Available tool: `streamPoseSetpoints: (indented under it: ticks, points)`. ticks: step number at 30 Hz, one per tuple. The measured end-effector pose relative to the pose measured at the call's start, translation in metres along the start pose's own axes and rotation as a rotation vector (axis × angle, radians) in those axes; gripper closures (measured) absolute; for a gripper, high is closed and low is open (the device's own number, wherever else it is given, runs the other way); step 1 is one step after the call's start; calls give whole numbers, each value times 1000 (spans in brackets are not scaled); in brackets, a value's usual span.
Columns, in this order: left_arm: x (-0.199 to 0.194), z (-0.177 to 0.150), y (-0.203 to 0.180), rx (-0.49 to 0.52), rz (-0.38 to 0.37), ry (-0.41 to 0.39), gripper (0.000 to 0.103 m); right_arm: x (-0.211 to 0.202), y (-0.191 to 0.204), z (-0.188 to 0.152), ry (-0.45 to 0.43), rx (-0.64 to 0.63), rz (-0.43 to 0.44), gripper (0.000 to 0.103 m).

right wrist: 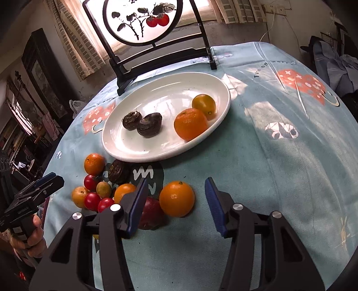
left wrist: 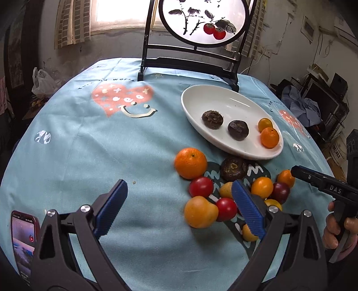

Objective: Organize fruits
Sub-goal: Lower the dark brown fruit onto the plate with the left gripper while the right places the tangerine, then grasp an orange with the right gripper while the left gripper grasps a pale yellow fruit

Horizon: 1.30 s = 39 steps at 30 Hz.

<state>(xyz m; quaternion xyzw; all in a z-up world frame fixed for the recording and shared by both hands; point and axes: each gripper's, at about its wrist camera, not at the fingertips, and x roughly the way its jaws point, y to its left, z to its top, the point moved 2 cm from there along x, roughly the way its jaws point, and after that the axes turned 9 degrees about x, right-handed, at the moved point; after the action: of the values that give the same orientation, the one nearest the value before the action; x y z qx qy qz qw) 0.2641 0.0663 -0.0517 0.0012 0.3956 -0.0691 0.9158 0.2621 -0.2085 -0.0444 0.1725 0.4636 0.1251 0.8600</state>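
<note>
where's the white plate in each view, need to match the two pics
Left wrist view: the white plate sits right of centre, upper middle, holding two dark fruits and two orange ones.
Right wrist view: the plate lies centre, slightly left, with the same four fruits.
Shared landmark: the black-framed round painting stands just behind the plate.

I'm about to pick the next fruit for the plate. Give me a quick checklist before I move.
1. Left hand-held gripper open and empty: ok.
2. Right hand-held gripper open, nothing gripped: ok.
3. Room on the plate: ok, only two dark fruits and two orange ones in it.
4. Orange near the right hand-held gripper unobstructed: not ok, it touches a dark red fruit.
5. Fruit left on the tablecloth: ok, a cluster remains.
</note>
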Motion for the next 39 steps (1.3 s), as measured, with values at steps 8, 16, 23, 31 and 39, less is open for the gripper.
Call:
streamPoseSetpoints:
  ticks: [8,16,23,31,39]
  points:
    - [4,-9,1,12,6,25,7,18,-10,-5,89,59,31,61]
    - [5,-15,-3,18,-42,41,7,23,-17,-4,120,109,89,61]
    - [6,-23,-18,82,-68,54,7,20,-11,-5,101,87,83,66]
    - [14,-27,-23,114,-85,74,17,-14,-11,1,-12,111,152,66]
    - [24,-26,-18,99,-112,94,46,-20,-6,-2,-21,95,166,66]
